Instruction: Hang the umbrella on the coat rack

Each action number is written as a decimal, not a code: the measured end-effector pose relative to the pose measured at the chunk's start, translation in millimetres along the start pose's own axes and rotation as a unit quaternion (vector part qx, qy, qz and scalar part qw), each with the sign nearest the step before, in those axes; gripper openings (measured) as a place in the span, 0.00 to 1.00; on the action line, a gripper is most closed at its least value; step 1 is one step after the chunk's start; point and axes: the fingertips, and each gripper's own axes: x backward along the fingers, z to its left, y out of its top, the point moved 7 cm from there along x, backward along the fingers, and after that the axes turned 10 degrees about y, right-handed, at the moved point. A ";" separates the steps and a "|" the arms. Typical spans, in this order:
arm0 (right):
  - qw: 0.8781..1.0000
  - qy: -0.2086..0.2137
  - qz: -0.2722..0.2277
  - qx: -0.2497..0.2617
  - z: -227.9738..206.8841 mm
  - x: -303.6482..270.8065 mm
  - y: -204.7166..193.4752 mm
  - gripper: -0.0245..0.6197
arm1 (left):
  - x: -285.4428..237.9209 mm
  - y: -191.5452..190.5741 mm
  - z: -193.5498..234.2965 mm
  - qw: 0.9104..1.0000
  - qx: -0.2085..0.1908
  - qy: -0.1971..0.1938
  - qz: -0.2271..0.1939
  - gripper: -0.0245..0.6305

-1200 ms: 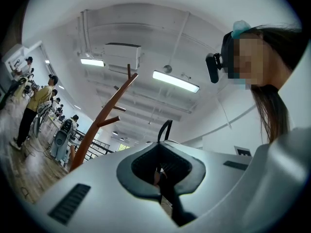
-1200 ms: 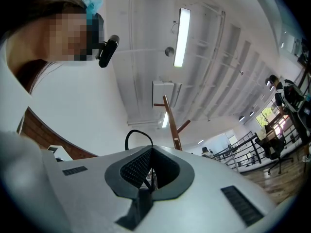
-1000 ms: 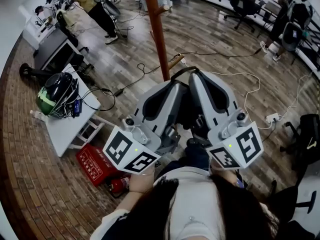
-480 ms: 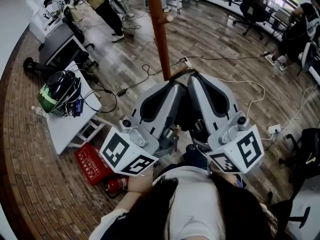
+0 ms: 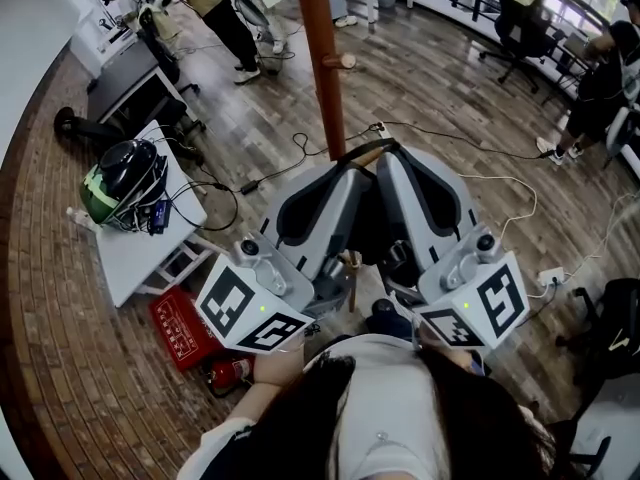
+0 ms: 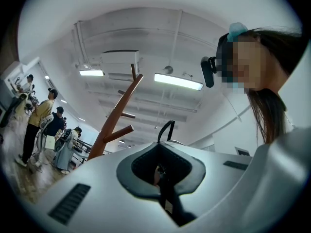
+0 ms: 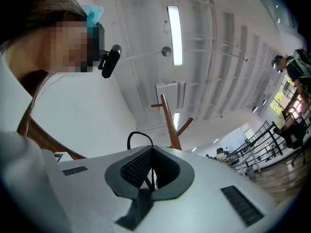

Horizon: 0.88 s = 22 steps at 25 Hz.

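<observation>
The brown wooden coat rack (image 5: 320,68) stands just ahead, with a short peg (image 5: 342,61) on its right side. My left gripper (image 5: 350,165) and right gripper (image 5: 386,160) point upward with their tips pressed together. Both are shut on the umbrella's black strap loop (image 5: 365,147), which arches over the tips. Under them hangs the umbrella (image 5: 384,314), dark and mostly hidden, with a wooden stick (image 5: 350,273) showing. In the left gripper view the loop (image 6: 166,129) rises above my left gripper (image 6: 163,154), with the rack (image 6: 115,123) behind. The right gripper view shows the loop (image 7: 138,136), my right gripper (image 7: 148,155) and the rack (image 7: 170,123).
A white table (image 5: 135,253) at the left carries a green-and-black helmet (image 5: 120,173) and cables. Beneath it lie a red box (image 5: 185,333) and a fire extinguisher (image 5: 230,371). Cables (image 5: 470,153) cross the wooden floor. People stand at the back left, office chairs at the back right.
The rack has drawn closer, and its side peg now shows. Both grippers stay shut on the loop and sit a little lower in the head view.
</observation>
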 end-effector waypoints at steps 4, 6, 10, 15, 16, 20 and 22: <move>1.000 0.005 -0.002 -0.007 -8.4 -6.6 -2.4 0.09 | -6.2 0.0 6.1 1.000 -0.001 0.004 -0.003 0.06; 1.000 0.007 -0.003 -0.010 -12.9 -8.4 -2.3 0.09 | -9.9 -0.3 8.0 1.000 -0.001 0.005 -0.006 0.06; 1.000 0.014 -0.003 -0.016 -23.3 -14.2 -3.3 0.09 | -18.4 -0.7 13.2 1.000 -0.003 0.011 -0.009 0.06; 1.000 0.019 -0.005 -0.024 -36.2 -20.8 -2.3 0.09 | -30.9 -0.5 19.1 1.000 0.000 0.020 -0.009 0.06; 0.999 0.021 -0.005 -0.025 -38.2 -22.1 -2.2 0.09 | -32.7 -0.4 20.4 1.000 0.002 0.022 -0.010 0.06; 0.999 0.028 -0.004 -0.031 -45.1 -28.8 -3.5 0.09 | -38.4 0.7 26.6 0.999 0.005 0.031 -0.011 0.06; 0.999 0.030 -0.003 -0.035 -48.6 -32.1 -4.0 0.09 | -41.5 1.1 29.2 0.999 0.007 0.036 -0.011 0.06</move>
